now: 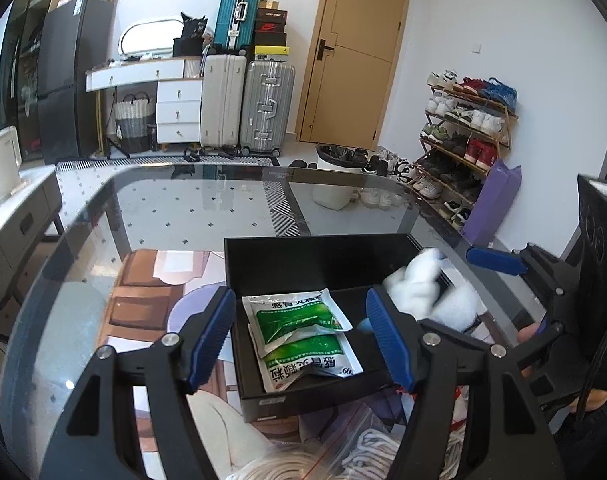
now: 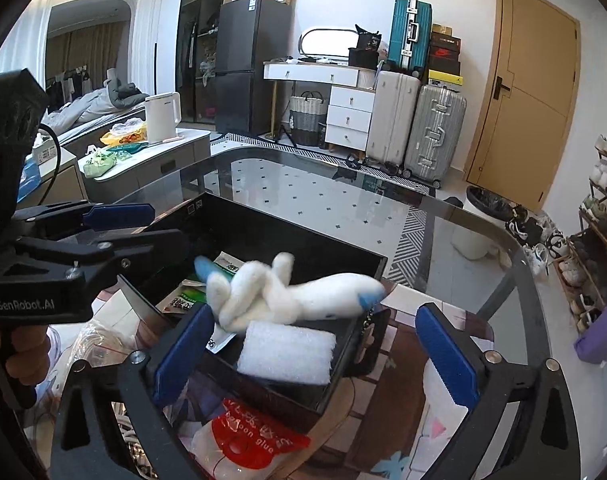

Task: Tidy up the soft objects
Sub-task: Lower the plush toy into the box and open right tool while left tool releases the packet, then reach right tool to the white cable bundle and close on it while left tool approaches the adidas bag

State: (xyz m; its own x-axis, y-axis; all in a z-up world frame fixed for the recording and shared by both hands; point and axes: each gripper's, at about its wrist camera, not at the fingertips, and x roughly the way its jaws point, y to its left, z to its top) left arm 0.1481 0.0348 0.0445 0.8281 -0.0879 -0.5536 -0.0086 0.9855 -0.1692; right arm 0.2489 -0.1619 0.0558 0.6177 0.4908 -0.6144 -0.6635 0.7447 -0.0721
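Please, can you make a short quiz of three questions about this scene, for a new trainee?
1. True or false: the two green sachets lie inside the black box.
2. What lies in the box next to the white plush toy? A) a red shoe B) a white foam pad C) a kettle
3. Fill in: the right gripper stands ____, gripping nothing.

Key: 1 true; 2 B; 3 open.
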